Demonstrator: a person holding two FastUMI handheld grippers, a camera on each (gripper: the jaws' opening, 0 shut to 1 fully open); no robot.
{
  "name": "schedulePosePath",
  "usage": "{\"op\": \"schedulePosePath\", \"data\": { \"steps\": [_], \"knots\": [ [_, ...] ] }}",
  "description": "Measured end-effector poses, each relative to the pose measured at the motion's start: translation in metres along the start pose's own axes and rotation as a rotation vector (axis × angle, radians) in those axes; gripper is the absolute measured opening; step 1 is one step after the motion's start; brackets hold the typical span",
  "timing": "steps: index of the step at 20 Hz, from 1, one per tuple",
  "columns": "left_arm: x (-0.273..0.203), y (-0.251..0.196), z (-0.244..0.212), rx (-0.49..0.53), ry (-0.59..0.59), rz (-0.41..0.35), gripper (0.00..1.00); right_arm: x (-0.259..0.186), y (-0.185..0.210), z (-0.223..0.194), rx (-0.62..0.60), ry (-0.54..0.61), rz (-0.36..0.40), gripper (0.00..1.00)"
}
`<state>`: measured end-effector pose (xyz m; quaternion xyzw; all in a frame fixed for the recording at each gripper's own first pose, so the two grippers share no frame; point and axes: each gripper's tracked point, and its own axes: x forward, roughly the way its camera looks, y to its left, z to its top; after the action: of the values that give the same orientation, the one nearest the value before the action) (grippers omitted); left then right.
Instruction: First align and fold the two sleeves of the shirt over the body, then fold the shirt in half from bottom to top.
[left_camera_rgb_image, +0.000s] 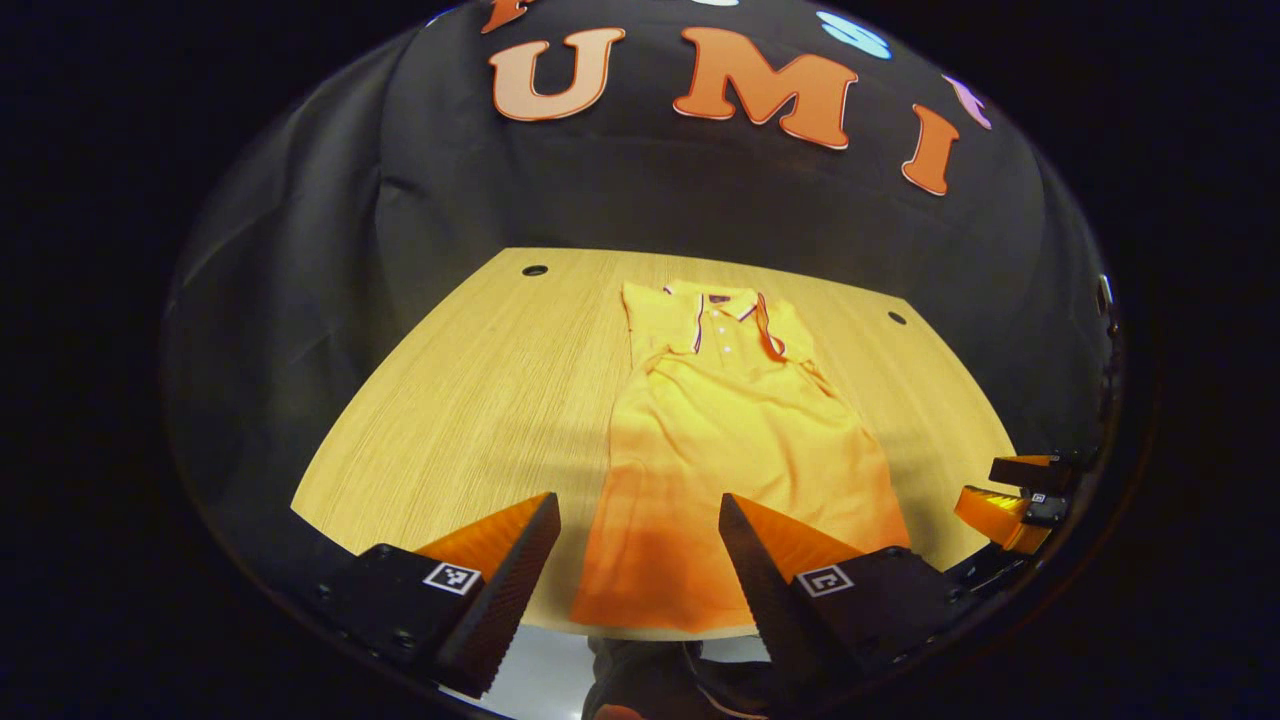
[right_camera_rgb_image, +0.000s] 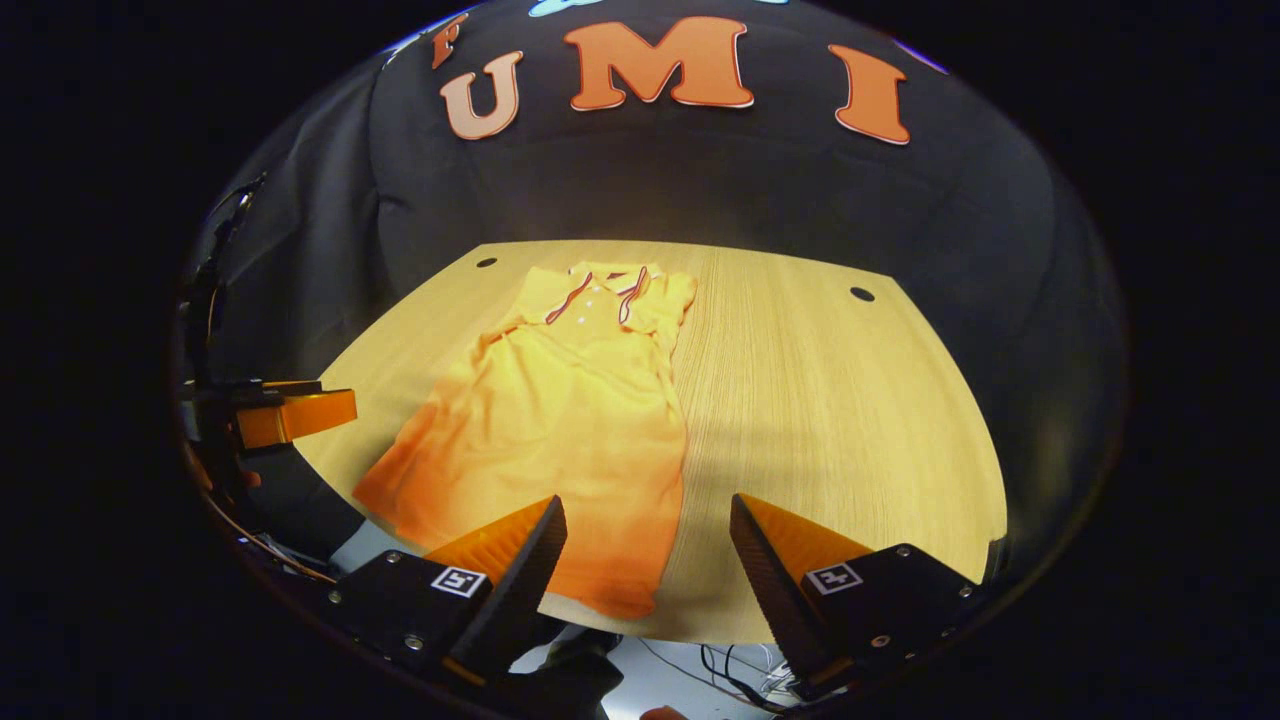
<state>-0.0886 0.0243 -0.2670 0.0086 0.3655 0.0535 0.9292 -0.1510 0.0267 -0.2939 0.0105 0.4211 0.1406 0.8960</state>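
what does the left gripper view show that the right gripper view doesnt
Left gripper view: the right gripper at its right edge, and the shirt's left edge lying straight. Right gripper view: the left gripper at its left edge, and cables below the table's near edge. Both: the shirt lying narrow with collar at the far end, hem nearest, and open fingers above the hem.

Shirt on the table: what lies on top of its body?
On the shirt, both sleeves appear already folded inward over the body. Nothing else rests there; the table beneath it is covered.
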Motion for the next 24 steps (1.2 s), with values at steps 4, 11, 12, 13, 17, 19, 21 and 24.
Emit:
{"op": "schedulePosePath", "data": {
  "steps": [4, 11, 12, 13, 17, 19, 21, 24],
  "knots": [
    [0.015, -0.001, -0.028, -0.004, 0.105, -0.011, 0.99, 0.016, 0.006, -0.032, 0.043, 0.104, 0.027, 1.00],
    [0.044, 0.006, -0.064, 0.023, 0.250, 0.006, 0.99, 0.035, 0.015, -0.068, 0.069, 0.253, 0.036, 1.00],
    [0.050, 0.005, -0.067, 0.027, 0.264, 0.009, 0.99, 0.037, 0.016, -0.073, 0.076, 0.274, 0.035, 0.99],
    [0.056, 0.004, -0.072, 0.031, 0.281, 0.014, 0.99, 0.041, 0.016, -0.077, 0.080, 0.290, 0.031, 0.99],
    [0.081, -0.001, -0.082, 0.044, 0.358, 0.022, 0.99, 0.052, 0.019, -0.091, 0.088, 0.368, 0.016, 0.98],
    [0.091, 0.000, -0.089, 0.059, 0.396, 0.027, 0.99, 0.055, 0.018, -0.096, 0.069, 0.396, -0.001, 0.95],
    [0.093, 0.002, -0.094, 0.062, 0.417, 0.020, 0.99, 0.056, 0.016, -0.095, 0.036, 0.400, -0.023, 0.83],
    [0.089, -0.003, -0.100, 0.048, 0.430, -0.007, 0.99, 0.058, 0.021, -0.095, -0.004, 0.416, -0.024, 0.80]
  ]
}}
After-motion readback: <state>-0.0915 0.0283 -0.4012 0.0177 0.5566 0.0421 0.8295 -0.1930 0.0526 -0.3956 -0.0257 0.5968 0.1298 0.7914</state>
